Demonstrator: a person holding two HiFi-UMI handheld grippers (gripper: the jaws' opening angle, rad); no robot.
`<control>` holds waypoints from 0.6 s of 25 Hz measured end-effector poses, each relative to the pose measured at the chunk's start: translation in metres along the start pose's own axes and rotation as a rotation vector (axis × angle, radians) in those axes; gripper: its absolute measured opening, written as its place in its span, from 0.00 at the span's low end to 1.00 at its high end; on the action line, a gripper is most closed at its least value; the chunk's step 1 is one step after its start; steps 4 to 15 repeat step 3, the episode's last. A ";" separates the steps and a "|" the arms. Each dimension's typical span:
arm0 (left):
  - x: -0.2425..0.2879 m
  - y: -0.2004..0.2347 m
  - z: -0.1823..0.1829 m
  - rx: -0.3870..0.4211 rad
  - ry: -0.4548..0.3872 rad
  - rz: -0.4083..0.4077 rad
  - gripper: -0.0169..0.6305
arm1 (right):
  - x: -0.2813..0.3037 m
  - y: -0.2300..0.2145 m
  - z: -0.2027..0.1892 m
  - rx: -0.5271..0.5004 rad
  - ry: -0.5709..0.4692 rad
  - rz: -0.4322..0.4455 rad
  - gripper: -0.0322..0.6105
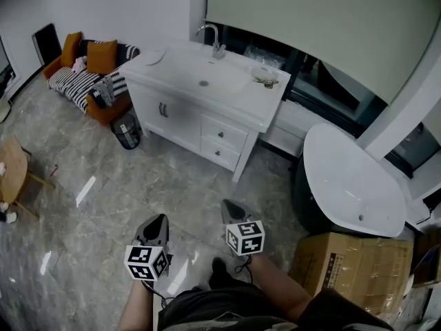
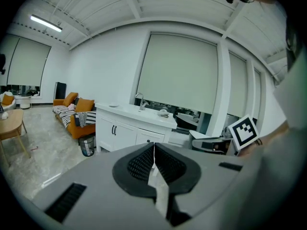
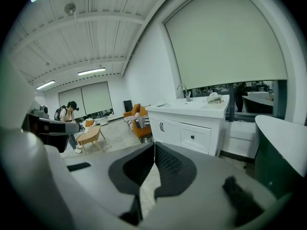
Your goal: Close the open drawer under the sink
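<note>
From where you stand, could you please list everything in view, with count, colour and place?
white vanity cabinet with sink basin: one, white, centre, below the window
chrome faucet: one, silver, behind the basin
orange sofa with striped throw: one, orange, left of the vanity
black waste bin: one, black, between sofa and vanity
wooden side table: one, light brown, far left
oval bathtub: one, white inside, dark outside, right
cardboard box: one, brown, nearer than the bathtub
left gripper: one, grey, shut, empty
right gripper: one, grey, shut, empty
</note>
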State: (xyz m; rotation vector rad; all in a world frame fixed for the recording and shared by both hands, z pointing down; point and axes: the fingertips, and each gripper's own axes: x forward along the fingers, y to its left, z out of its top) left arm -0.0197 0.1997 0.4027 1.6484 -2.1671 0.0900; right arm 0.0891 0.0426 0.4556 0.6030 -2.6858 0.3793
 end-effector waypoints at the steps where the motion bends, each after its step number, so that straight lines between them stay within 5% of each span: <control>1: -0.010 0.005 -0.001 0.000 -0.006 0.003 0.05 | -0.004 0.010 -0.001 -0.001 -0.006 -0.001 0.09; 15: -0.030 0.017 -0.001 0.000 -0.018 0.008 0.05 | -0.010 0.030 -0.001 -0.002 -0.019 -0.003 0.09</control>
